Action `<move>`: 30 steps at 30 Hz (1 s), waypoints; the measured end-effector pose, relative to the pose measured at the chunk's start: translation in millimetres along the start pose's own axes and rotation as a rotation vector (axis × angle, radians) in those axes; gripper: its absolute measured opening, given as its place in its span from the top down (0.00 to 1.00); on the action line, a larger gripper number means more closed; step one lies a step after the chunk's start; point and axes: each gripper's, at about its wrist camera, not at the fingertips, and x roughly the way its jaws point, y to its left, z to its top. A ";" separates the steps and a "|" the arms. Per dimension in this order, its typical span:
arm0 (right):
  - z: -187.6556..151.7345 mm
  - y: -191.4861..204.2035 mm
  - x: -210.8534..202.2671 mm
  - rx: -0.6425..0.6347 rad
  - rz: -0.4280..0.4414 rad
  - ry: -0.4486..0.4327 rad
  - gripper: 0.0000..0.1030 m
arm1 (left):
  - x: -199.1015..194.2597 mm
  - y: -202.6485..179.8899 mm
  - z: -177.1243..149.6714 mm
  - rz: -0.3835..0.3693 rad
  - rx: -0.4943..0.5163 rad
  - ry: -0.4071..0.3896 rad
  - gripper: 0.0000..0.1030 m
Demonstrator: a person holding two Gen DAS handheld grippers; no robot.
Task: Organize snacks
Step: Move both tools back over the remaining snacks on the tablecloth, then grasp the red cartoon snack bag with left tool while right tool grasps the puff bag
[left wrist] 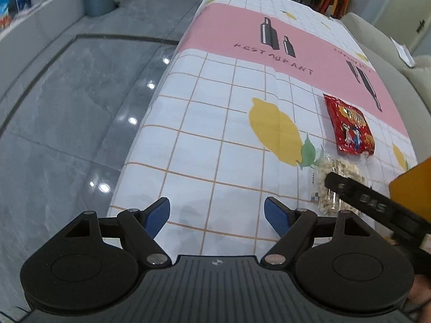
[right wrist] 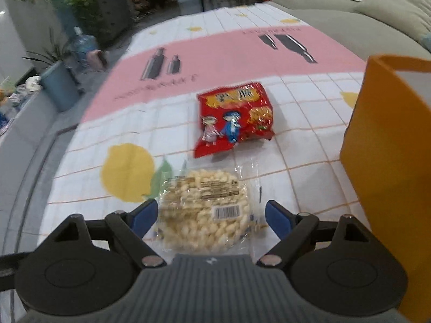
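A clear bag of pale puffed rice snack (right wrist: 204,210) lies flat on the tablecloth, between the blue fingertips of my right gripper (right wrist: 211,214), which is open around it and does not press on it. Beyond it lies a red snack packet (right wrist: 233,118) with cartoon figures. My left gripper (left wrist: 216,216) is open over bare cloth near the table's left edge, nothing between its fingers. In the left wrist view the red packet (left wrist: 350,126) and the rice snack bag (left wrist: 336,185) lie to the right, the bag partly hidden by the right gripper's black arm (left wrist: 361,196).
An orange box (right wrist: 388,145) stands open-topped at the right of the snacks; its corner (left wrist: 412,183) shows in the left wrist view. The checked lemon tablecloth (left wrist: 215,140) drops off at its left edge to a grey tiled floor (left wrist: 67,113). A grey-green sofa (right wrist: 350,18) runs along the far right.
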 end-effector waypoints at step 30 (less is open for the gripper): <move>-31.3 -27.9 -0.2 -0.274 0.010 -0.198 0.22 | -5.8 -79.2 37.3 -0.095 0.197 -0.065 0.09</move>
